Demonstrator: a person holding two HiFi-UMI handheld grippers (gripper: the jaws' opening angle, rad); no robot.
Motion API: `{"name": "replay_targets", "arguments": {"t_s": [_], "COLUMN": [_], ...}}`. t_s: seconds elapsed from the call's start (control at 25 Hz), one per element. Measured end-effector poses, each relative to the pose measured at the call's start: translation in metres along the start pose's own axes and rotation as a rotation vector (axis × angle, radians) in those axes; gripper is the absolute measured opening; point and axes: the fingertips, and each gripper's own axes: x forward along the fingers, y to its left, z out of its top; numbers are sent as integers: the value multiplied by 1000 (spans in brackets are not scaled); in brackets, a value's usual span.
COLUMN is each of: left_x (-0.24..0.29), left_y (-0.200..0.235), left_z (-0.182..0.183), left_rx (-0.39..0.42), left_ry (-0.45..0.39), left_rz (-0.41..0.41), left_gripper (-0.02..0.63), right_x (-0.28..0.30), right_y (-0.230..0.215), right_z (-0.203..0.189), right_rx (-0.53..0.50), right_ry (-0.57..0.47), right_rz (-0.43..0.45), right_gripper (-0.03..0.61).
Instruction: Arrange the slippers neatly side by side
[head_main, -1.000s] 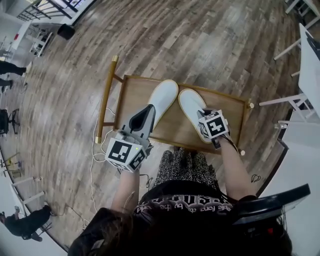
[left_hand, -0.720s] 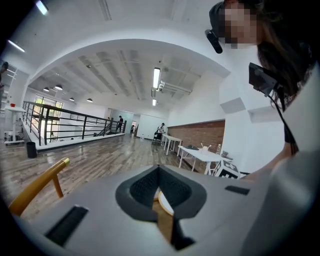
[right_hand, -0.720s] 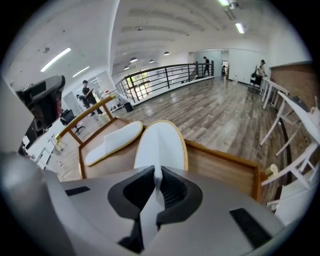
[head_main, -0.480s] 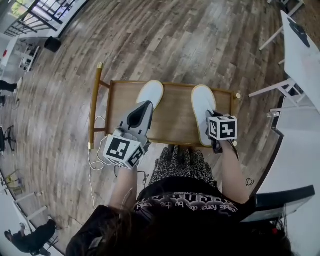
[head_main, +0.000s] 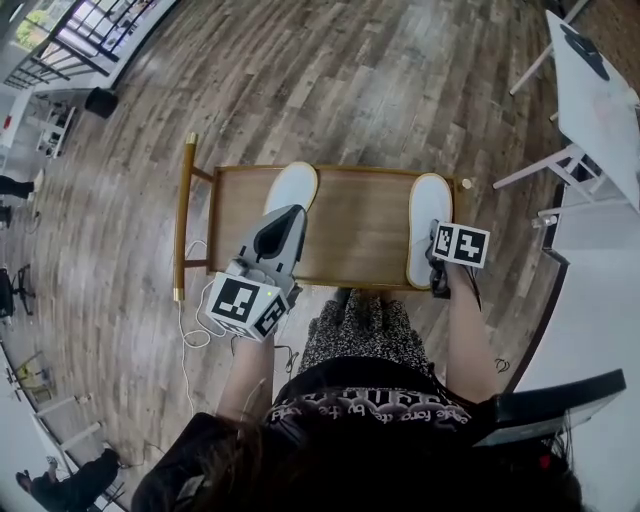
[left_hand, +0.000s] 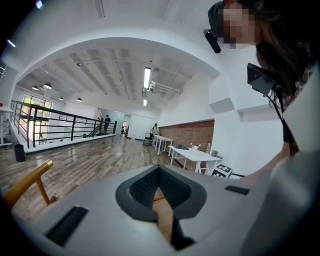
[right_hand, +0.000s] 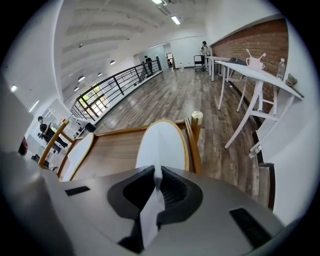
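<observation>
- The right gripper (right_hand: 157, 174) has its jaws clamped on a thin white edge of the right slipper (head_main: 428, 222), at the end nearest the person.
- The left gripper (left_hand: 159, 169) has its jaws together. No white cloth shows between them, only a slit of wood.
- The right slipper lies at the right end of the table (head_main: 350, 225), just inside its right rail.
- The left slipper (head_main: 291, 186) lies toward the table's left end, with bare wood between the two, so they are well apart.
- The right slipper's long axis runs from the table's near edge to its far edge, toe pointing away from the person.
- The left slipper points the same way, toe at the far edge and leaning slightly toward the table's middle. The left gripper covers its heel in the head view.
- The step looks to be placing the right slipper. To do it well, slide it toward the table's middle until it sits just beside the left one.
- Keep the grip low so the sole stays flat, match the toes along the far edge, then square the left slipper's lean.
</observation>
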Motion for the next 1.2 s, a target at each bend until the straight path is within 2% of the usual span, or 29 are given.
{"name": "replay_targets", "arguments": {"t_s": [0.2,0.32,0.48,0.6,0.68,0.76,0.84,0.88,1.04,1.2], "left_x": [-13,-21,-29,-32,-33,-37,-45,-49,-66,-73], "left_y": [3,10,19,22,22,25,32,35,49,63], "left_z": [-4,-6,-9,-8,-6,-5,-5,-6,-14,-24], "left_rx": [-21,-29,-27,-36,-42,-42,-42,-46,-71,-76], "left_ry": [6,3,10,-1,-13,-21,-24,-26,-27,-21], "left_rz": [35,60,85,97,105,112,128,140,188,219], "left_gripper": [2,2,2,2,2,2,2,2,2,2], "right_x": [8,10,9,2,-12,-31,-47,-52,-41,-11], "right_y": [-8,-4,5,6,5,11,30,45,131,210], "right_z": [-3,0,3,7,12,19,24,26,24,15], "right_rx": [-64,-58,-39,-62,-128,-263,-389,-417,-369,-406], "right_ry": [1,-31,-51,-60,-85,-125,-160,-171,-163,-121], "right_rz": [-25,0,44,38,10,-37,-51,-28,165,256], "right_gripper": [25,26,114,140,143,143,143,143,143,143]}}
